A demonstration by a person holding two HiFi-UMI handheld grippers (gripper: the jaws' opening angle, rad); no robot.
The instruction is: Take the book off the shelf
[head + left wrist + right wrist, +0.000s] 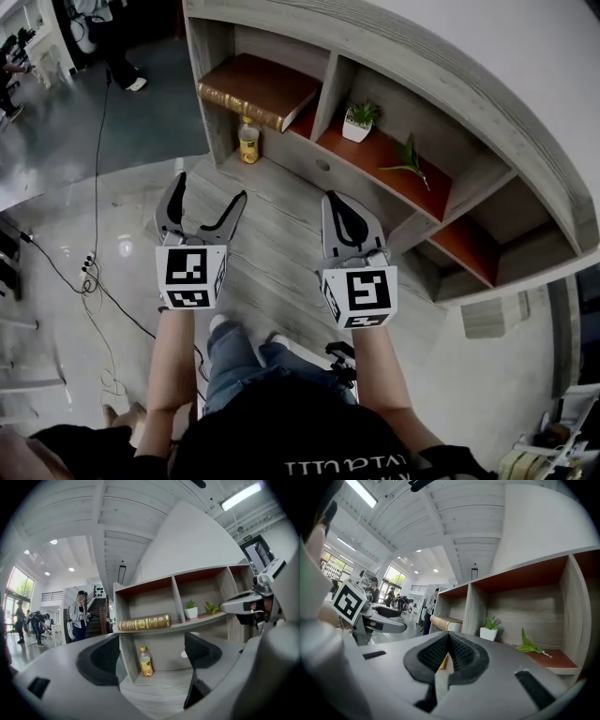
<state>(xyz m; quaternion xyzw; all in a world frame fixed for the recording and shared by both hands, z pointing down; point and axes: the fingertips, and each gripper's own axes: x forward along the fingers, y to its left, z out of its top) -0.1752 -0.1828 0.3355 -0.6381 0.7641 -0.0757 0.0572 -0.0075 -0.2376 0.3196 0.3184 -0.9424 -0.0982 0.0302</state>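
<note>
L gripper (211,187): jaws wide apart, nothing between them and touching nothing. In the left gripper view we look thru the gap at a bottle (248,144) standing in the shelf's (403,58) lower-left compartment. R gripper (335,199): jaws closed pad to pad, gripping nothing. Both grippers are held out in front of the shelf, side by side and clear of it. The book (258,89) lies flat in the upper-left compartment, directly over the bottle. It's ahead of and above the L jaws, and sits just over their gap in the left gripper view. From the R jaws it's ahead and off to the left, and we catch its near end above the closed tips in the right gripper view. Its gilt spine faces out toward us, w/ the long axis running left-right along the shelf's front edge and the cover up. Next compartment to the right holds a small potted plant (359,122) and a green sprig (408,159), both well apart from the jaws.
</note>
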